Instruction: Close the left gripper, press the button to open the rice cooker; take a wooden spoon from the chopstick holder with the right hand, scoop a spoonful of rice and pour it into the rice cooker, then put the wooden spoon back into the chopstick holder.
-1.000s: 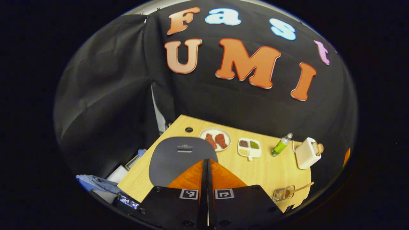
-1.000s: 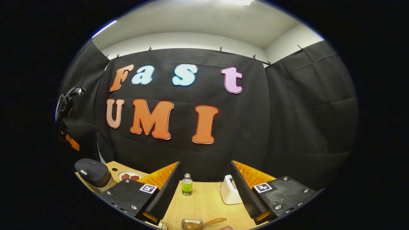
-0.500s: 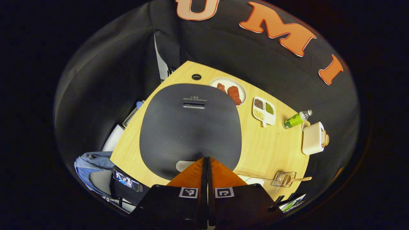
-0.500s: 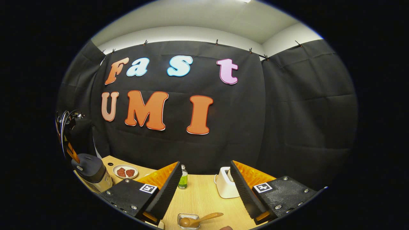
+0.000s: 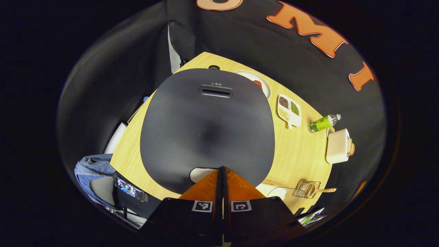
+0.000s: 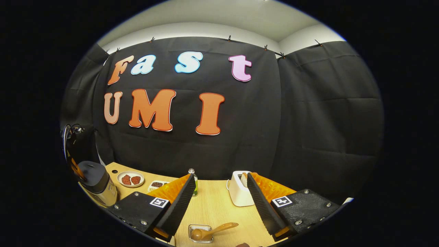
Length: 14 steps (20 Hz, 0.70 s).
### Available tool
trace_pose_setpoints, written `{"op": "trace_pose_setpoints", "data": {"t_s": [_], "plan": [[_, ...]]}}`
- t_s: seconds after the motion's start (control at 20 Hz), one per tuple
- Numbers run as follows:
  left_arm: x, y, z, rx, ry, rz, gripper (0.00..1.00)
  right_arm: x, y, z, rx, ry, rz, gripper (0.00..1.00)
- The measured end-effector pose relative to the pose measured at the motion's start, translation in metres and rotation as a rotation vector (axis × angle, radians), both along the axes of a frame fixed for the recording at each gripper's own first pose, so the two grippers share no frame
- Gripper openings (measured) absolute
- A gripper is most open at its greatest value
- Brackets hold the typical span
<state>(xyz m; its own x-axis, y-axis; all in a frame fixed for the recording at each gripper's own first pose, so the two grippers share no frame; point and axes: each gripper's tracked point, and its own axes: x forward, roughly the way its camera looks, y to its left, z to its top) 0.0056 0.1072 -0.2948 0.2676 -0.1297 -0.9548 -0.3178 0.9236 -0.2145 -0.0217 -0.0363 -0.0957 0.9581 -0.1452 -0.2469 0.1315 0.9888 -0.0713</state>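
Now left hand-held gripper (image 5: 222,169), fingers together, nearer rice cooker (image 5: 207,123) button (image 5: 200,173); right hand-held gripper (image 6: 219,178) wide.

No legible text
Small print on the cooker lid (image 5: 216,84), upper centre, is too tiny to read; gripper squares carry patterns, not words.

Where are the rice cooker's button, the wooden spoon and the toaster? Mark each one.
button (image 5: 200,174), left gripper view, its pale face beside the gripper tips.
wooden spoon (image 6: 219,228), right gripper view, mid handle.
toaster (image 6: 236,192), right gripper view, front wall.
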Motion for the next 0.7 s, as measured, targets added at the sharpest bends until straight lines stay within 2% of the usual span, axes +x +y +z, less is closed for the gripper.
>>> {"op": "trace_pose_setpoints", "data": {"t_s": [0.05,0.15,0.2,0.35,0.45,0.5,0.55,0.6,0.7], "plan": [[-0.001,0.000,-0.001,0.000,-0.001,0.000,0.06,-0.001,0.000,-0.002,0.000,0.004,0.002,0.94],[-0.003,-0.001,0.000,0.015,-0.012,-0.012,0.06,-0.003,-0.002,-0.004,-0.005,0.008,0.006,0.94],[-0.004,-0.002,0.002,0.023,-0.025,-0.023,0.02,-0.003,-0.004,-0.005,-0.004,0.015,0.005,0.94],[-0.003,-0.003,0.011,0.047,-0.109,-0.042,0.06,-0.005,-0.011,-0.014,0.015,0.039,-0.002,0.94],[0.001,0.000,0.026,0.075,-0.204,-0.012,0.06,-0.009,-0.015,-0.021,0.030,0.057,-0.011,0.94],[0.005,0.003,0.036,0.092,-0.261,0.003,0.02,-0.010,-0.016,-0.025,0.035,0.068,-0.015,0.94],[0.009,0.006,0.050,0.114,-0.336,0.014,0.06,-0.011,-0.017,-0.029,0.038,0.076,-0.018,0.94],[0.014,0.008,0.065,0.142,-0.410,0.011,0.05,-0.012,-0.017,-0.031,0.042,0.076,-0.018,0.96],[0.030,0.018,0.098,0.246,-0.572,0.005,0.06,-0.013,-0.014,-0.038,0.054,0.091,-0.007,0.93]]}}
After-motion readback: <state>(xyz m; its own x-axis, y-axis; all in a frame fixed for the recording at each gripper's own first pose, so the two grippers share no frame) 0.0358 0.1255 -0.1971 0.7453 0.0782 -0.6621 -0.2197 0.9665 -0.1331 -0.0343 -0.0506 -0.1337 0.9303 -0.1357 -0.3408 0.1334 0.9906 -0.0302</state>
